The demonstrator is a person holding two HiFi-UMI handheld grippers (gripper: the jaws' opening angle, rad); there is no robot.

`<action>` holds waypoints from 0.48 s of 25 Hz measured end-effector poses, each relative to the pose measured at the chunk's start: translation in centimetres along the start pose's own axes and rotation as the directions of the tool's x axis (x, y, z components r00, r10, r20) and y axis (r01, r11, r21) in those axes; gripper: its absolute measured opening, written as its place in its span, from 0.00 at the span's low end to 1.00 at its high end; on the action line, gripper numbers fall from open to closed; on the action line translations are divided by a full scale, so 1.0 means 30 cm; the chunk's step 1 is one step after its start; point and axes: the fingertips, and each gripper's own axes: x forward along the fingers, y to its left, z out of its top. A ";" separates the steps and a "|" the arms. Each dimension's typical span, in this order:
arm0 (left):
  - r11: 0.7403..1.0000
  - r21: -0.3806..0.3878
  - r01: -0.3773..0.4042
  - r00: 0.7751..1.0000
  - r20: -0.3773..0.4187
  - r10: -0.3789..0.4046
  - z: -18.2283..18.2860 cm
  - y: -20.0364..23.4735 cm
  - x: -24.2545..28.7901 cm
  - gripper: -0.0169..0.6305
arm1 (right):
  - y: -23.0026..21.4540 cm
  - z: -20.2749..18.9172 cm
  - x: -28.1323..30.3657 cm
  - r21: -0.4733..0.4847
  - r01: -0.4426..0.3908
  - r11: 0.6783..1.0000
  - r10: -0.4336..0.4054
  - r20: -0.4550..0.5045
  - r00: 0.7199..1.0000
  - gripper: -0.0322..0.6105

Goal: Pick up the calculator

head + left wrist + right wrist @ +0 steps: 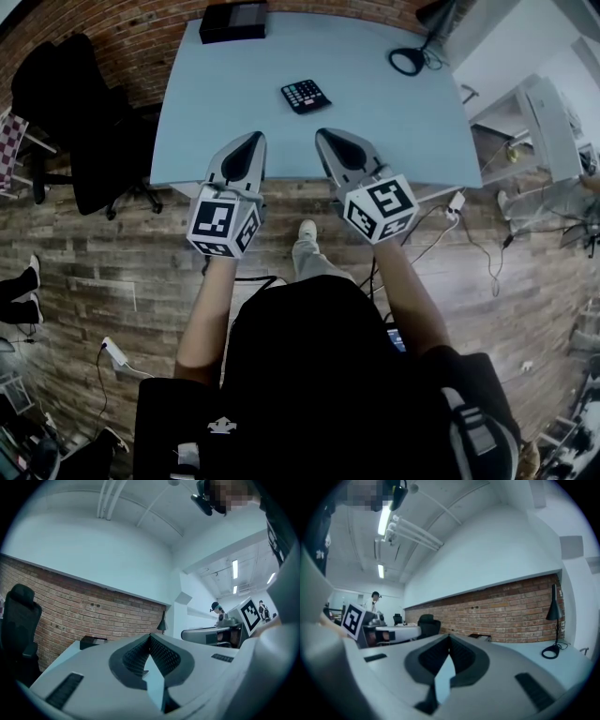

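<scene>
While calculator (305, 96) sits on counter (394, 122), L gripper (255, 139) & R gripper (322, 134) hover short of it. Both closed, empty.

Bare tabletop (394, 131) all around calculator (305, 96)

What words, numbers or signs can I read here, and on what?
No text reads clearly.
Calculator: key print too small to read.
Left gripper and right gripper: black-and-white square markers, patterns only, no letters.
Black box: no label visible.
</scene>
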 end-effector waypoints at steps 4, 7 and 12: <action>1.000 0.002 -0.016 1.000 -0.006 0.016 -0.017 0.029 0.054 0.03 | -0.052 -0.009 0.041 0.003 -0.003 1.000 0.003 -0.010 1.000 0.06; 1.000 -0.009 -0.021 1.000 -0.010 0.021 -0.025 0.057 0.096 0.03 | -0.095 -0.014 0.075 0.008 0.000 1.000 0.000 -0.016 1.000 0.06; 0.999 -0.019 -0.030 0.999 -0.015 0.030 -0.041 0.094 0.172 0.03 | -0.160 -0.033 0.136 0.011 -0.009 1.000 0.009 -0.032 0.999 0.06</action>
